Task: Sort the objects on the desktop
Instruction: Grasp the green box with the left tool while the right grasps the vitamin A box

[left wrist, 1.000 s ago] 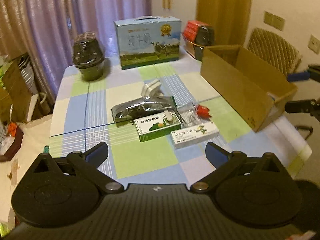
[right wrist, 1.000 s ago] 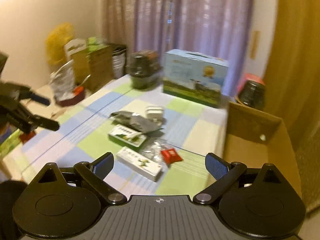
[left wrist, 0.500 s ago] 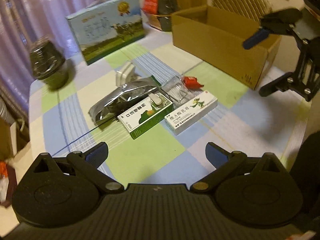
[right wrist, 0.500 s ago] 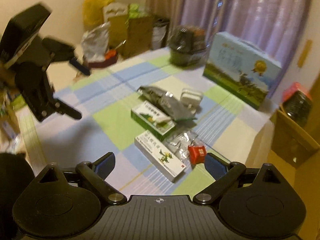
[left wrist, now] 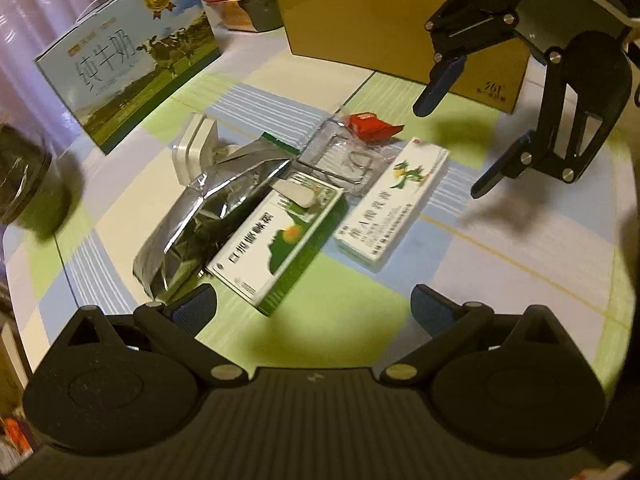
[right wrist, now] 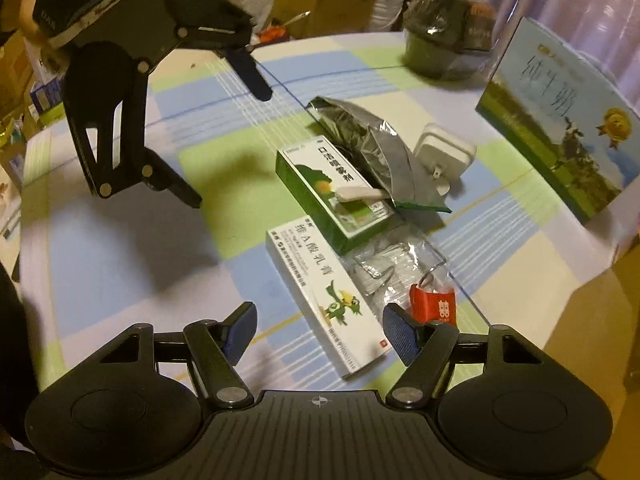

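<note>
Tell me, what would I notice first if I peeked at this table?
Probably the heap of small things in the middle of the checked tablecloth: a green medicine box, a white medicine box, a crinkly silver bag and a little red packet. Both black tools, the left tool and the right tool, hang open just above them. Behind stand a big blue milk carton and an open cardboard box.

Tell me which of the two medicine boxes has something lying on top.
The green-and-white box: a small white piece rests on it. The white box with the green cartoon figure is bare.
</note>
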### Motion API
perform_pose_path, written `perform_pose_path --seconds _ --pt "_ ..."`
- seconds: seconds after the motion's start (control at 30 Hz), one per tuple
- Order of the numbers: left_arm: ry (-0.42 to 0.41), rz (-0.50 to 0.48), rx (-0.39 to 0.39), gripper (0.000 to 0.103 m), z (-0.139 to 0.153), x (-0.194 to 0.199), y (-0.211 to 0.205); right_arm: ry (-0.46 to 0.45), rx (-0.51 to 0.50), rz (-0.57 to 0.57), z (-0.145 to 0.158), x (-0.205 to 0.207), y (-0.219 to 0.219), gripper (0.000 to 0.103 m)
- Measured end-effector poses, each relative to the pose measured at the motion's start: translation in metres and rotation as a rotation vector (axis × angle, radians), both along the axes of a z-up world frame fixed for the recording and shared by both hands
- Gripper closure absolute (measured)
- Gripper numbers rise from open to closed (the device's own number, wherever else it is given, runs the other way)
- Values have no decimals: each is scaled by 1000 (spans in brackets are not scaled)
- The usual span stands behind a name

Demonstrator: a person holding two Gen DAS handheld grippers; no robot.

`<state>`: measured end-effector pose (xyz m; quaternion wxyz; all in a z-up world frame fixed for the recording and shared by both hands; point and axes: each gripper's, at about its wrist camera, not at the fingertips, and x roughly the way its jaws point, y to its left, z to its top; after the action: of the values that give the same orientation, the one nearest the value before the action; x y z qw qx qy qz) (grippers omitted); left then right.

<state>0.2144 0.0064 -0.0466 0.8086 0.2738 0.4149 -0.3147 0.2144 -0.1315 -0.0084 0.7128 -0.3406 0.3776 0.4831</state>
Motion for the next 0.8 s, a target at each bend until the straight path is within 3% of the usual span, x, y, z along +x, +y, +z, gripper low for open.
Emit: perform_pose_path --seconds 0.13,0.33,0.6,0.8 --pt "14 -49 7 7 -10 21 2 13 -36 25 -10 10 6 35" --pt "-9 -115 30 7 -21 42 -6 32 -60 46 -21 20 15 35" --pt "33 -134 -6 6 -35 66 -17 47 -101 73 -37 27 26 36" --pt "86 -125 4 19 -42 73 -15 68 -113 65 -46 30 29 45"
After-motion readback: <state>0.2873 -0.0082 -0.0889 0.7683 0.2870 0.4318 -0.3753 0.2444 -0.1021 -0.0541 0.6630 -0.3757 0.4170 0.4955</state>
